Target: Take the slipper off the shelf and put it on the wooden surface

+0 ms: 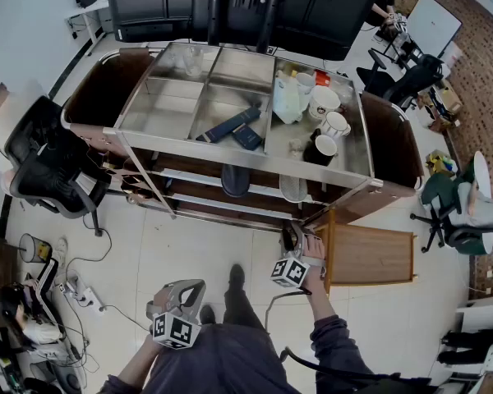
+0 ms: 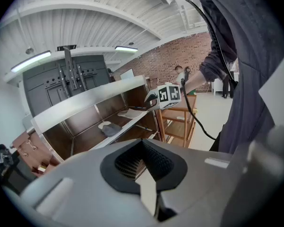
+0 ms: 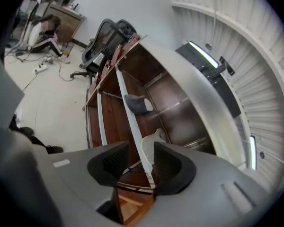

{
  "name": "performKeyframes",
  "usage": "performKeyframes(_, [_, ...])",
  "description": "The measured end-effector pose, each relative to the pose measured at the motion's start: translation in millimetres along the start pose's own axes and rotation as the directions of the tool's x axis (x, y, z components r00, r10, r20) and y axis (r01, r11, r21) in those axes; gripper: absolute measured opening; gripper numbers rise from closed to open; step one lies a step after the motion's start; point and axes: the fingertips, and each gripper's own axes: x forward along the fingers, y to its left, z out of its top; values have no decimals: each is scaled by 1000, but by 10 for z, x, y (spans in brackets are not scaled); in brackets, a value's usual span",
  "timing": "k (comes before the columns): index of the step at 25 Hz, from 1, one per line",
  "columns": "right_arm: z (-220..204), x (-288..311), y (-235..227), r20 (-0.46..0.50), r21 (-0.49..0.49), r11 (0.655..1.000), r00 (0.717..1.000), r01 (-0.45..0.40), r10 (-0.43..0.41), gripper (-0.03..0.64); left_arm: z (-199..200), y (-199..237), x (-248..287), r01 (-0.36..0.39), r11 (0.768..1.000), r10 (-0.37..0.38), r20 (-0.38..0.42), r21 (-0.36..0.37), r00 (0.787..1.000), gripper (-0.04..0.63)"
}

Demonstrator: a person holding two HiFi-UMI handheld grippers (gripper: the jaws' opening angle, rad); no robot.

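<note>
Two slippers are seen on the same lower shelf of the metal rack: a white slipper near its right end and a dark slipper further left, well apart from it. Both are laid flat on the shelf.

The right gripper is brought up to the right end of that shelf with its jaws spread. In the right gripper view, the near end of the white slipper and the front edge of the shelf are framed between the jaws. It cannot be told whether either jaw touches the slipper. The same meeting of right gripper and white slipper is caught from the side in the left gripper view.

The left gripper is held low, close to the person's body and well away from the rack. Its jaws are pressed together, and nothing is clamped between them.

A wooden desk is placed just beside the rack's front right corner, near the right gripper. White mugs and blue books are kept in the compartments of the rack's top tray.
</note>
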Motion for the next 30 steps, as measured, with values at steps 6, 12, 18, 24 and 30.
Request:
performKeyframes(6, [-465, 1283, -343, -28, -204, 977, 998, -55, 50, 172, 306, 559, 801, -41, 998, 40, -36, -49, 999, 14])
performKeyframes(12, [-602, 1824, -221, -23, -304, 945, 993, -119, 118, 176, 560, 760, 1282, -63, 992, 57, -58, -106, 997, 14])
performKeyframes(18, [-563, 1810, -317, 4, -280, 950, 989, -139, 146, 125, 688, 731, 1508, -59, 991, 51, -69, -119, 996, 14])
performKeyframes(24, [-390, 1234, -648, 115, -238, 971, 993, -6, 35, 40, 752, 510, 1480, -67, 992, 64, -36, -103, 997, 14])
performKeyframes(30, [-410, 137, -693, 199, -207, 974, 979, 95, -53, 37, 829, -157, 1146, -92, 994, 95, 39, -65, 995, 14])
